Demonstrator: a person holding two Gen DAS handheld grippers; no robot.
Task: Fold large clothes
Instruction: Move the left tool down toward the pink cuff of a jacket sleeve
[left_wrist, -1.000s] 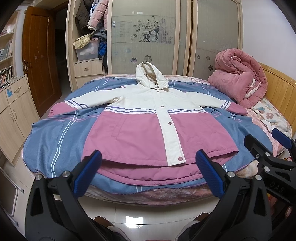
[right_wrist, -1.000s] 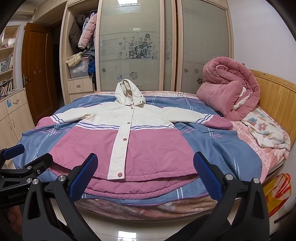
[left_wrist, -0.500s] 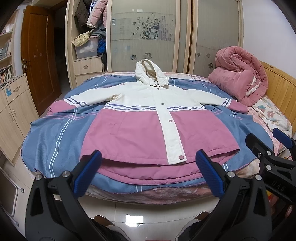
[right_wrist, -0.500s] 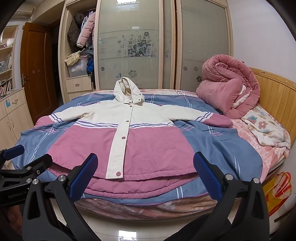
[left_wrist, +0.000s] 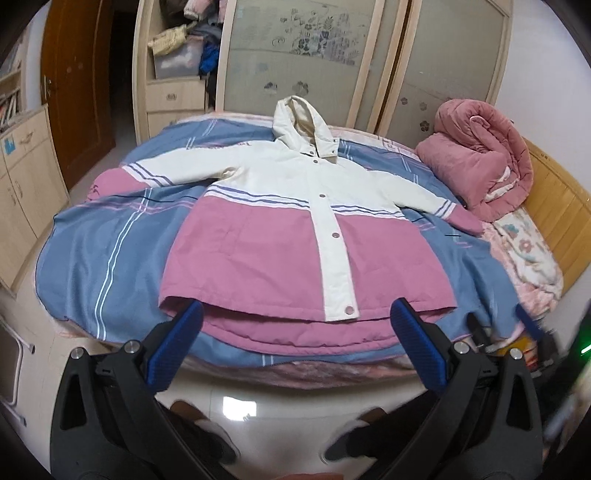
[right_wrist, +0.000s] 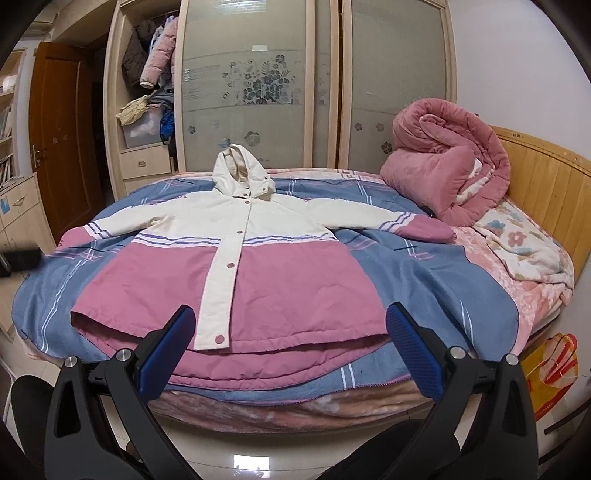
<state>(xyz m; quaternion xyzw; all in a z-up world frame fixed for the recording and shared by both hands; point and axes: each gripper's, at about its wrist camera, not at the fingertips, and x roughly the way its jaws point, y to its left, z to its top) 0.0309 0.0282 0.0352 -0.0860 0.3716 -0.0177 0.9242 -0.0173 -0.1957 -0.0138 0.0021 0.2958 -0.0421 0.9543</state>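
bed (right_wrist: 480, 295) | one jacket (right_wrist: 258, 273) flat | two hand-held grippers, fingers apart

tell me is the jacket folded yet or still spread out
Spread out: the jacket lies flat on the bed, front snapped shut, both sleeves stretched sideways.

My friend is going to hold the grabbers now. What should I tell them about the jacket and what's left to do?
Left gripper: open, holding nothing, hanging at the foot of the bed just short of the hem.
Right gripper: open, holding nothing, in the same spot on its side.
Jacket: white and pink, lying flat on the blue blanket, front up, snapped shut, both sleeves spread out, hood pointing at the wardrobe.
Rolled pink quilt sits by the headboard, off the jacket.
Done: jacket laid out. No fold made.
Left: all the folding, probably sleeves in first, then hem up.
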